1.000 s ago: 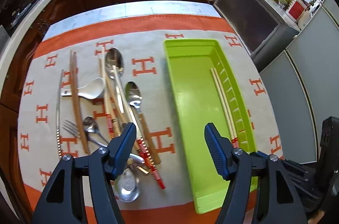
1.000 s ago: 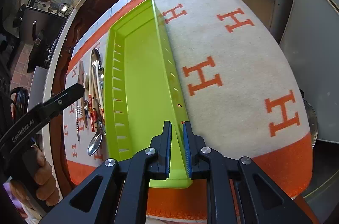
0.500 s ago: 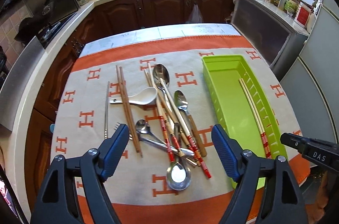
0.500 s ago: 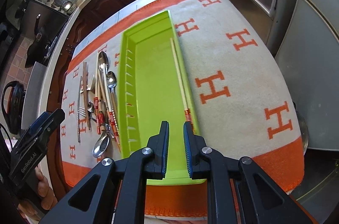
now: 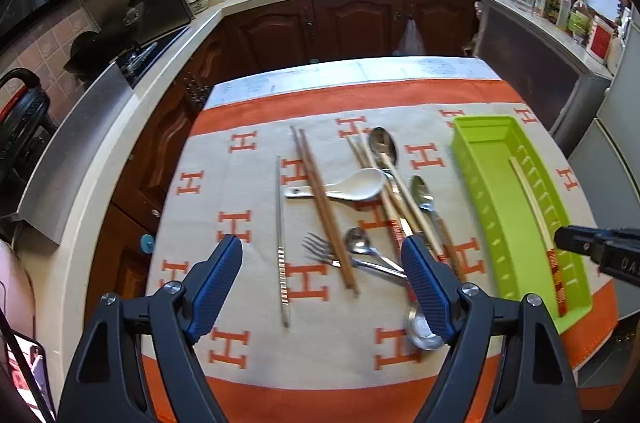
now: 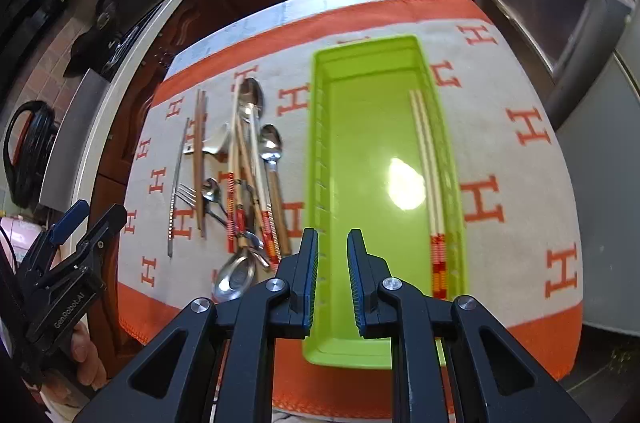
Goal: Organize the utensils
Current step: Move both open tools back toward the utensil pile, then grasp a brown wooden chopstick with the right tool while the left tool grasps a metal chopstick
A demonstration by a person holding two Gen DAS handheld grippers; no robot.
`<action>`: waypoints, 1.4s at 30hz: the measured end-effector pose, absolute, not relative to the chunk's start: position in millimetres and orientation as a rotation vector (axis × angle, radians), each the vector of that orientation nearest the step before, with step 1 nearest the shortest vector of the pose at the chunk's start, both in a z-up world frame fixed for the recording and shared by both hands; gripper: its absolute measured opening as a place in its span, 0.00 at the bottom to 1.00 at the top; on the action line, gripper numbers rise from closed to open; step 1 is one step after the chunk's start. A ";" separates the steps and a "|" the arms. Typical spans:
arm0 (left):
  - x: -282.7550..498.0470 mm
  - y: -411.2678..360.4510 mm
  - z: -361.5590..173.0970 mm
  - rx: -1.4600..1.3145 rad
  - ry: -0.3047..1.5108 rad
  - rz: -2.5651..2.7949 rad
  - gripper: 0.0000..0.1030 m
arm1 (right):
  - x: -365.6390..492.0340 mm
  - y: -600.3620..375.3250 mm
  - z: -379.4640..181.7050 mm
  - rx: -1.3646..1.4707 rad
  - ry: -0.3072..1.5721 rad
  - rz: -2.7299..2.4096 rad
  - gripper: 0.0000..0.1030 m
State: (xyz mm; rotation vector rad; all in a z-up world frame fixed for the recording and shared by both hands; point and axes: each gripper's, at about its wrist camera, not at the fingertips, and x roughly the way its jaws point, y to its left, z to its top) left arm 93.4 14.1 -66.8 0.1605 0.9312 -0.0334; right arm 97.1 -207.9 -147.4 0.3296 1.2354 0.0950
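A: What moved? Quick.

B: Both hands pulled up and back from the table since the earlier shots. The left gripper [image 5: 322,287] was low over the pile a second ago; now it hangs higher, and its jaws have just been opening. Wide apart, nothing between them. The right gripper [image 6: 333,277] was down at the near end of the green tray [image 5: 472,159]; now it's lifted clear, jaws nearly together with a narrow gap, holding nothing.

A: Step?

B: Looks like between picks. One pair of pale chopsticks [image 6: 426,159] is already in the tray, along its right wall. Everything else is still on the cloth [image 5: 248,303] left of the tray.

A: Near to far, what's left?

B: Closest to the left gripper: a steel spoon [image 5: 422,325], bowl toward the camera. Then a fork [image 5: 320,251], a single metal chopstick [image 5: 281,243], brown chopsticks [image 5: 324,207]. Further out a white soup spoon [image 5: 344,185], lying crosswise under the brown pair. Farthest, a big spoon [image 5: 383,147].

A: Orientation?

B: Tray's long axis runs away from the camera. The chopsticks inside lie along it, red-banded ends near. Most loose pieces roughly parallel to the tray.

A: Next move?

B: My guess: drop the open left jaws across one loose piece, squeeze, carry right to the tray. The pile overlaps, so pick a top or outer one.
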 end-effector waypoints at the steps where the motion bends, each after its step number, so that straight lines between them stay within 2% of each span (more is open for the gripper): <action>1: 96.2 21.8 -65.9 0.160 0.930 -0.022 0.78 | 102.6 -200.2 -142.3 0.310 1.230 0.109 0.15; 3: 104.3 40.6 -64.4 0.145 0.938 -0.005 0.78 | 113.5 -187.0 -133.3 0.276 1.218 0.126 0.15; 5: 115.6 59.9 -65.6 0.103 0.978 -0.018 0.78 | 123.7 -174.9 -125.7 0.255 1.209 0.146 0.20; 12: 154.2 114.5 -88.9 -0.095 1.129 -0.039 0.78 | 173.0 -125.6 -115.5 0.218 1.230 0.235 0.21; 22: 196.5 132.2 -150.9 -0.219 1.284 -0.082 0.78 | 236.8 -69.0 -156.7 0.303 1.360 0.396 0.21; 25: 206.7 130.1 -165.7 -0.225 1.315 -0.082 0.70 | 255.3 -53.8 -182.4 0.338 1.413 0.431 0.21; 30: 223.9 127.0 -192.2 -0.240 1.380 -0.077 0.50 | 284.5 -35.5 -223.7 0.375 1.478 0.412 0.20; 37: 235.7 120.3 -209.9 -0.240 1.416 -0.065 0.43 | 304.4 -18.8 -250.1 0.386 1.525 0.418 0.19; 39: 238.1 117.6 -210.4 -0.213 1.407 -0.051 0.39 | 306.0 -14.3 -251.1 0.365 1.526 0.416 0.16; 42: 241.7 115.9 -212.4 -0.198 1.407 -0.042 0.39 | 305.9 -7.7 -250.4 0.329 1.527 0.421 0.13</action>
